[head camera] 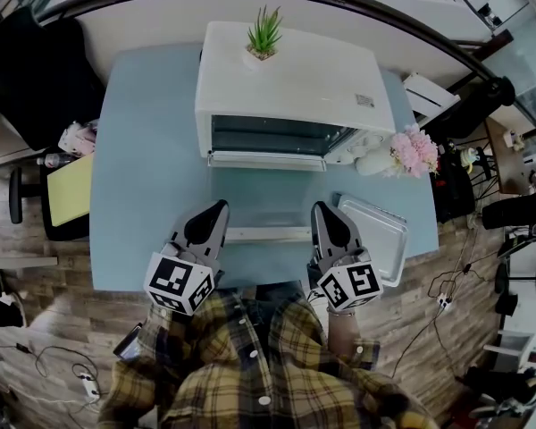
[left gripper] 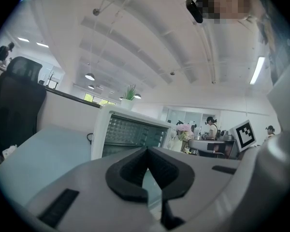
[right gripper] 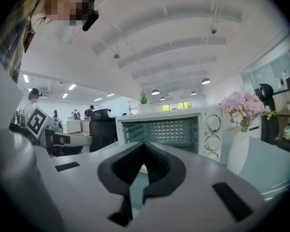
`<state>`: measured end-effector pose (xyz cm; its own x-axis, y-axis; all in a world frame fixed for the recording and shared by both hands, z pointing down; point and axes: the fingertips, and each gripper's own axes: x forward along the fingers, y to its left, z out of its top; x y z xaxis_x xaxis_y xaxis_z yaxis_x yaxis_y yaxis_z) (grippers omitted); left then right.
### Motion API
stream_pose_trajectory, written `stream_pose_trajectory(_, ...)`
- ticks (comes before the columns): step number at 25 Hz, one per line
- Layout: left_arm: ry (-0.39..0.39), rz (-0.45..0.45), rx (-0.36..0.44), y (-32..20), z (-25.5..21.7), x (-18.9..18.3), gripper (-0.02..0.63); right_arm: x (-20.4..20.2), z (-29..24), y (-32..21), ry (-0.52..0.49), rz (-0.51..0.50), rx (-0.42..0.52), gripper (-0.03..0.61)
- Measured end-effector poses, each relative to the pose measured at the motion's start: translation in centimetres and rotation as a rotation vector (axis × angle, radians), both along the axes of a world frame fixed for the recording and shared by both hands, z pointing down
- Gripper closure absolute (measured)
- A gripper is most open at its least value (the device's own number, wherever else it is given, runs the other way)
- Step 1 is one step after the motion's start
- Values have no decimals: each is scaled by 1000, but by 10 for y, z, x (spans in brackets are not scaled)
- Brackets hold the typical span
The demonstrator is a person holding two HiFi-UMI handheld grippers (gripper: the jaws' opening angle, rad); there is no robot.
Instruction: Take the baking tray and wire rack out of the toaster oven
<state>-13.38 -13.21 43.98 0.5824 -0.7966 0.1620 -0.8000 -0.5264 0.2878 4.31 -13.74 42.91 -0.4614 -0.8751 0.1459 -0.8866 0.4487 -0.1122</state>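
Observation:
The white toaster oven (head camera: pixel 290 88) stands at the back of the blue table (head camera: pixel 152 168) with its door folded down. Its white handle bar (head camera: pixel 268 234) lies between my two grippers. The silver baking tray (head camera: pixel 375 232) rests on the table, just right of my right gripper (head camera: pixel 320 207). I make out no wire rack; the oven cavity (right gripper: pixel 169 132) shows only its dimpled back wall. My left gripper (head camera: pixel 221 206) and the right one hover side by side near the table's front edge. Both point at the oven, shut and empty. The jaws meet in the left gripper (left gripper: pixel 146 151) view and the right gripper (right gripper: pixel 145 145) view.
A small potted plant (head camera: pixel 264 34) sits on the oven's top. A white vase of pink flowers (head camera: pixel 413 150) stands at the oven's right, close behind the tray. A black office chair (head camera: pixel 36 70) and a yellow-seated chair (head camera: pixel 70 189) stand left of the table.

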Motion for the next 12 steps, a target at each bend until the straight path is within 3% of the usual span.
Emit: stream_pose_trajectory(12,-26,47,5,4,1,8,621,2,4,9,6,11,-16,575)
